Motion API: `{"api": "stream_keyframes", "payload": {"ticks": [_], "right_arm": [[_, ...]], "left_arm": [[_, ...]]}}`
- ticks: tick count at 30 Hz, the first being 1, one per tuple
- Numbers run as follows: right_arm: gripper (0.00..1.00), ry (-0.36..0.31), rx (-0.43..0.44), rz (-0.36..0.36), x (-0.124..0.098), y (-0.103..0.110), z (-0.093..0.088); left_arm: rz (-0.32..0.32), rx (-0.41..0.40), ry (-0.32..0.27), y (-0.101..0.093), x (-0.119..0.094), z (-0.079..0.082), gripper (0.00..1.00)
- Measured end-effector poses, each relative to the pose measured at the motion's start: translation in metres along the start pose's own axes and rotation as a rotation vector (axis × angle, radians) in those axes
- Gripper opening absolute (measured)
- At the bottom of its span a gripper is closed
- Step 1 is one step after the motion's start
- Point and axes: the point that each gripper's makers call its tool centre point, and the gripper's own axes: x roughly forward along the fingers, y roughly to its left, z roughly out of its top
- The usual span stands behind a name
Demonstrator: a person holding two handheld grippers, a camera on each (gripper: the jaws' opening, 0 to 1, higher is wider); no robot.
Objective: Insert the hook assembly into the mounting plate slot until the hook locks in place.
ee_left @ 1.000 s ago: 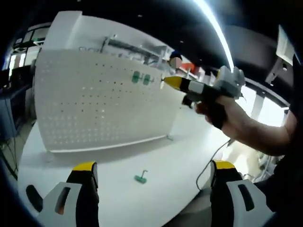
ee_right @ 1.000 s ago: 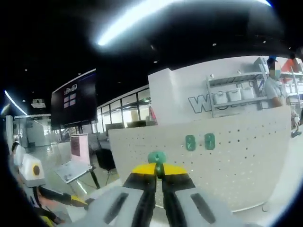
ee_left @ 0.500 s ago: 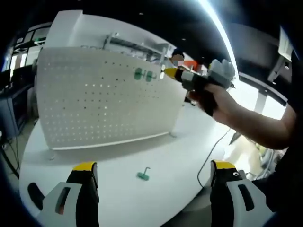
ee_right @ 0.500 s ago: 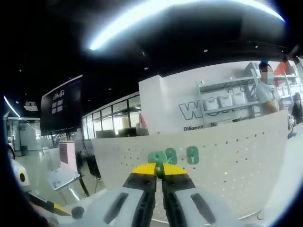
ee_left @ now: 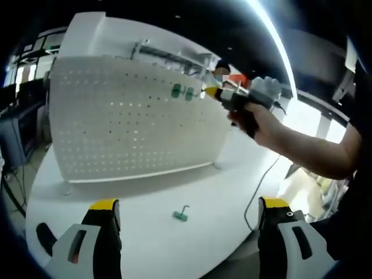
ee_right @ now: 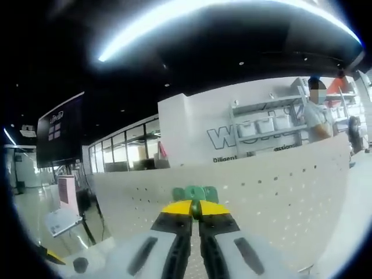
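A white pegboard mounting plate (ee_left: pixel 128 122) stands upright on the white table (ee_left: pixel 221 186). Two green hooks (ee_left: pixel 182 92) hang near its upper right. A person's hand holds my right gripper (ee_left: pixel 211 92) just right of those hooks, its yellow tips close to the board. In the right gripper view, my right gripper (ee_right: pixel 195 208) is shut on a green hook (ee_right: pixel 193 193), which overlaps the mounted green pieces on the pegboard (ee_right: pixel 279 197), so I cannot separate them. Another green hook (ee_left: pixel 181 215) lies flat on the table. My left gripper (ee_left: pixel 189 204) is open and holds nothing.
A black cable (ee_left: pixel 256 200) trails off the table's right edge. The person's forearm (ee_left: pixel 308 154) reaches in from the right. Behind the board stand white shelves with bins (ee_right: pixel 267 125) and people. Free table surface lies in front of the board.
My right gripper, carrying its green hook, has moved up and in toward the two mounted hooks at the pegboard's upper right. The left gripper has stayed open and roughly in place.
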Motion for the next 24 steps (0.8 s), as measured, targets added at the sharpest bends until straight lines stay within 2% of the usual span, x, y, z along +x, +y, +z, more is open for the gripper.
{"api": "stream_keyframes", "payload": {"ticks": [6,24], "right_arm": [[0.00,0.009,0.017,-0.034,0.007,-0.017,-0.006],[0.00,-0.032,0.023,-0.128,0.025,-0.052,-0.003]], "left_arm": [[0.012,-0.007,0.006,0.005,-0.001,0.000,1.00],[0.034,-0.017,0.020,0.013,0.000,-0.003,1.00]]}}
